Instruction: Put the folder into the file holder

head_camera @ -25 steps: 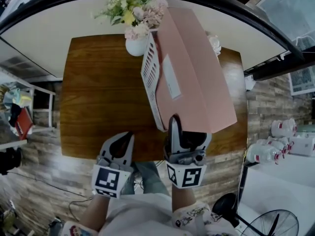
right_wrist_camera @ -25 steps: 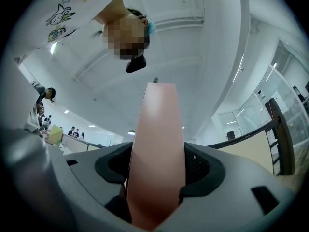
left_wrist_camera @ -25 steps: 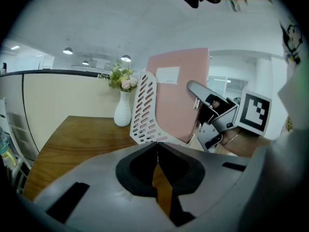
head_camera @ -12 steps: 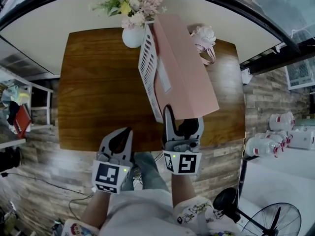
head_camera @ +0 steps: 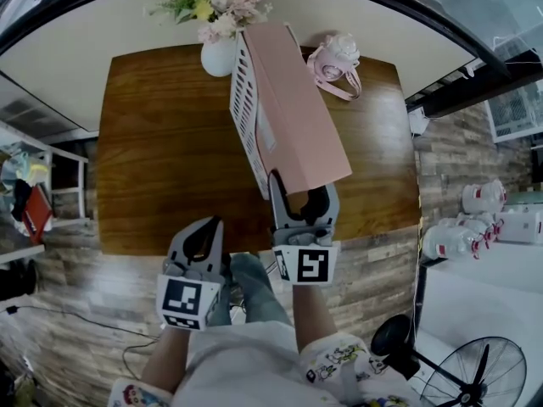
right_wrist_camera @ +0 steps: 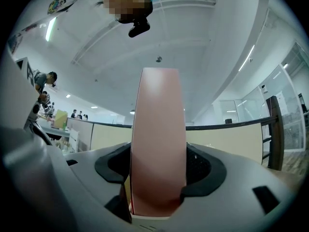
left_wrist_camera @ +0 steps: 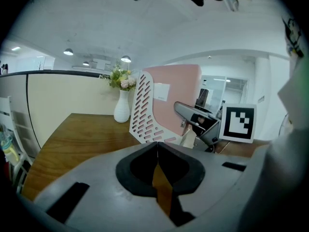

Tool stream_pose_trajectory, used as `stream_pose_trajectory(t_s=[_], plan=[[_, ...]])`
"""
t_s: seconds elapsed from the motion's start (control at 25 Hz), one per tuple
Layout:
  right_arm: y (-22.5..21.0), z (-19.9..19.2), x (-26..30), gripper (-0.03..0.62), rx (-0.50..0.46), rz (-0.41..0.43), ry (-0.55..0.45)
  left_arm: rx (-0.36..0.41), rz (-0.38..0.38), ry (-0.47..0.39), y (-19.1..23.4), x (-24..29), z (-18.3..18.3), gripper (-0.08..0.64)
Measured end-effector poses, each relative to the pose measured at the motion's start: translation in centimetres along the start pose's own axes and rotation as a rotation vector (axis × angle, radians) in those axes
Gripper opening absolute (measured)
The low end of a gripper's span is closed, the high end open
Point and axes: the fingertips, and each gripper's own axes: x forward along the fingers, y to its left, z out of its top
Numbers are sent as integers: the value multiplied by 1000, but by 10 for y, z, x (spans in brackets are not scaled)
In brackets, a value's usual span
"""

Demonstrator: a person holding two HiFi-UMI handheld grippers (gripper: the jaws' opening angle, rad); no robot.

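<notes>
One step seems left: the right tongs (head_camera: 299, 190) pinch the near edge of the pink folder (head_camera: 293, 117), apparently standing inside the white file holder (head_camera: 243, 108) at 12 o'clock on the worktop (head_camera: 161, 159). The left tongs (head_camera: 206, 227), pressed together, hold nothing.

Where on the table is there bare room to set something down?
The widest bare patch is the left half of the brown wooden table, bordered by the white slotted file holder and white flower vase. A narrower strip lies right of the pink folder, below the pink bag. The far edge is crowded.
</notes>
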Motion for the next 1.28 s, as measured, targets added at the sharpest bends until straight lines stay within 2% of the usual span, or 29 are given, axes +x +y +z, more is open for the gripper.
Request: stream_pose_trajectory(t_s=[0.48, 1.04, 1.28], plan=[[1, -9, -6, 291, -28, 61, 128, 15, 5, -60, -10, -13, 21, 6], [-9, 23, -45, 291, 28, 73, 221, 68, 33, -173, -25, -52, 62, 6], [1, 35, -63, 291, 61, 135, 262, 83, 51, -216, -26, -71, 77, 6]])
